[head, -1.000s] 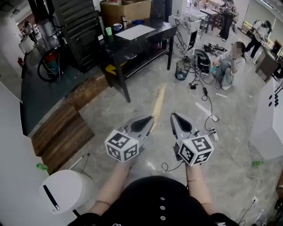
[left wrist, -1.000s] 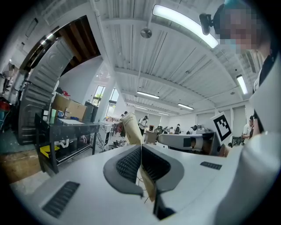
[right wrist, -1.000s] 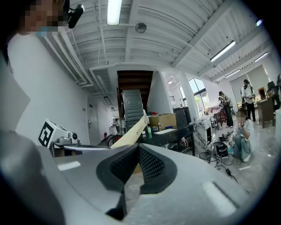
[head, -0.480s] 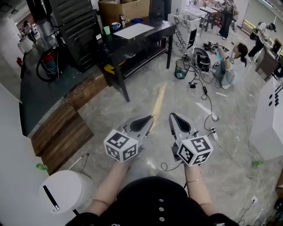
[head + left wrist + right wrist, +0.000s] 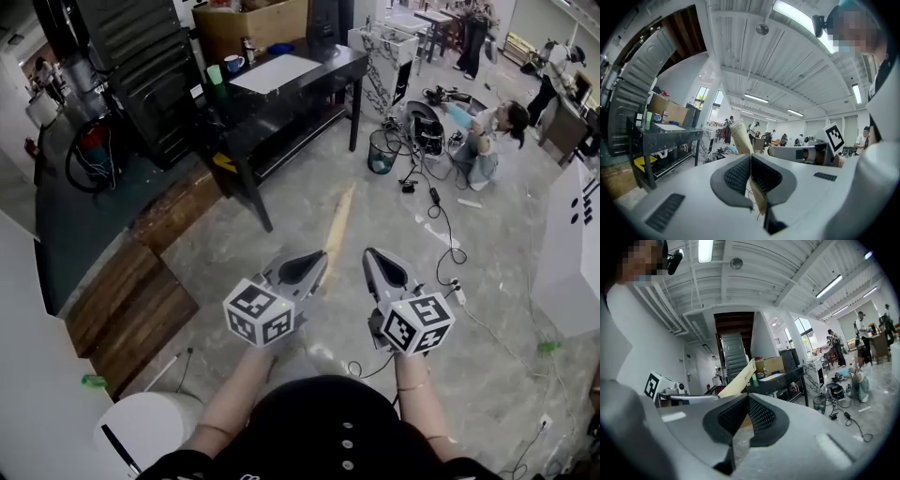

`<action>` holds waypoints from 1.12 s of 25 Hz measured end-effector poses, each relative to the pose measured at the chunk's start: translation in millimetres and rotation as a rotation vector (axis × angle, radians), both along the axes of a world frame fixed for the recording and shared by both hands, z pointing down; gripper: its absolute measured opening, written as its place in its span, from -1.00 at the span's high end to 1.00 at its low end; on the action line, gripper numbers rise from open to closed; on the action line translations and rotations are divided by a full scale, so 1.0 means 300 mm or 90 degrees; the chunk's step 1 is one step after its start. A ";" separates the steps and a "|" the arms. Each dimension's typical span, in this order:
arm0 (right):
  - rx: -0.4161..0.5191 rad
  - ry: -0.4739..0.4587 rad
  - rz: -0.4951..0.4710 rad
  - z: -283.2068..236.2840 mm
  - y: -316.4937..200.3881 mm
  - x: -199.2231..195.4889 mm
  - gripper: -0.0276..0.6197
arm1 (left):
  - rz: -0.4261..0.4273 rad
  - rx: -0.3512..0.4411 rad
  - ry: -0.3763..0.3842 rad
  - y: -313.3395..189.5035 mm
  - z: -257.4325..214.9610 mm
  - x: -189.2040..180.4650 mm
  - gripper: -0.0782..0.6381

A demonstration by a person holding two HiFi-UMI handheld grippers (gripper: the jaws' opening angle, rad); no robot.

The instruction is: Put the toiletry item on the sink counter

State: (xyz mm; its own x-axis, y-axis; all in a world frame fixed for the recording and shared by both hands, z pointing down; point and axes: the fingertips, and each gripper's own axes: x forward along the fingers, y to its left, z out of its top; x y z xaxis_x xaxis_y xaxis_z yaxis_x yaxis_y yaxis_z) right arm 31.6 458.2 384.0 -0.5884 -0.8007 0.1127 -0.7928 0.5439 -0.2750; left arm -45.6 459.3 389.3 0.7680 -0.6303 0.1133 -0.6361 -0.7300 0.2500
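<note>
Toiletry tube [image 5: 337, 223] gripped in left claw [image 5: 317, 261], held in the air above the marble floor [image 5: 234, 244]
Left claw clenched tight on the tube's near end, the rest sticking out well past its tips; long axis runs forward, away from the person, far end aimed toward the black table [image 5: 309, 80]. Right claw [image 5: 373, 258] just beside, clenched on nothing

A cream tube [image 5: 337, 220] is showing against grey marbled floor [image 5: 272, 230]; the left gripper [image 5: 317, 261] and right gripper [image 5: 371, 255] are showing grey, their cubes [image 5: 258, 312] black-and-white checked.
</note>
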 end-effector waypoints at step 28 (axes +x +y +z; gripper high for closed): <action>-0.007 0.035 0.049 0.003 -0.712 -0.329 0.91 | 0.056 -0.016 0.048 -0.759 -0.043 -0.297 0.75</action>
State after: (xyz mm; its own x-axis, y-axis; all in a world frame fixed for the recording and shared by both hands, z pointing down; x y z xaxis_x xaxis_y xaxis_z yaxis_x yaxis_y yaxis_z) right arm -67.2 244.7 385.0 -0.5177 -0.8420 0.1517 -0.8462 0.4778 -0.2358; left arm -134.7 231.5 376.3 0.8269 -0.5583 0.0674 -0.5488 -0.7750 0.3133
